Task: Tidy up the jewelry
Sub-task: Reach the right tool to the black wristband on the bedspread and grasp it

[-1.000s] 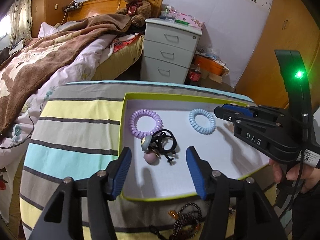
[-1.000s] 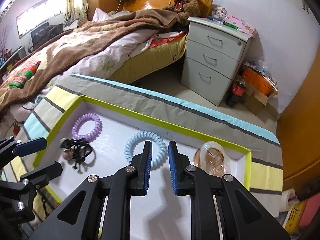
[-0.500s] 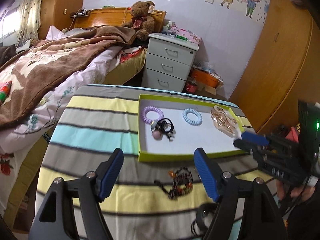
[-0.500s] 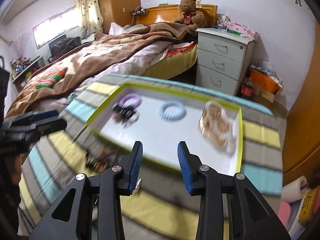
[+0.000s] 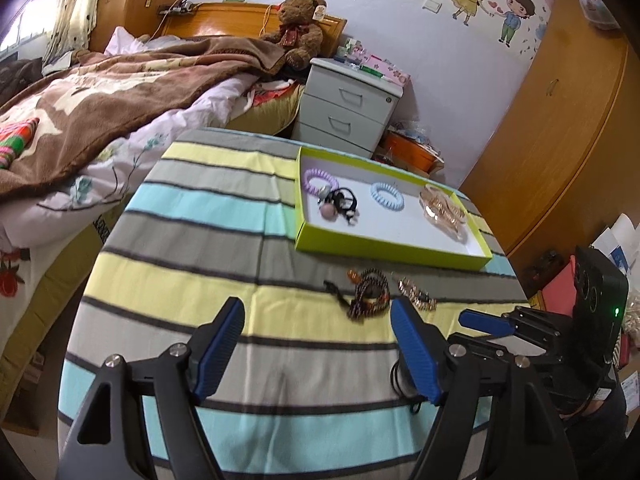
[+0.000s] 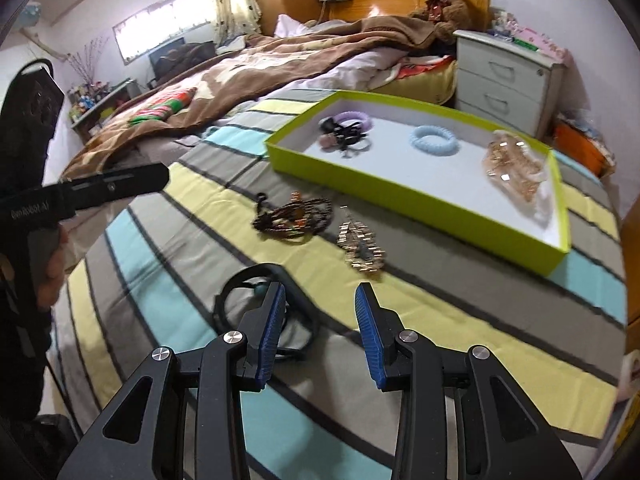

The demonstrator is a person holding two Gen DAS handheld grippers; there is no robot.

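A lime-green tray (image 5: 384, 250) (image 6: 400, 196) on the striped table holds a purple coil tie (image 5: 320, 179) (image 6: 360, 121), black ties with a pink bead (image 5: 340, 204) (image 6: 344, 138), a blue coil tie (image 5: 386, 195) (image 6: 434, 141) and a gold chain pile (image 5: 444, 210) (image 6: 516, 168). In front of the tray lie a brown bead bracelet (image 5: 370, 292) (image 6: 294, 218), a gold bracelet (image 5: 416, 294) (image 6: 360, 246) and a black cord necklace (image 6: 244, 304). My left gripper (image 5: 318, 356) is open and empty, near the table's front. My right gripper (image 6: 318, 336) is open and empty, beside the black cord.
The table is covered by a striped cloth (image 5: 208, 248) (image 6: 460, 320). A bed with a brown blanket (image 5: 100, 96) stands to the left. A grey nightstand (image 5: 348, 106) and wooden wardrobe (image 5: 560, 120) stand behind. The other gripper shows at each view's edge.
Both grippers have pulled back from over the tray to the table's near side. The right gripper has opened from nearly shut to wide.
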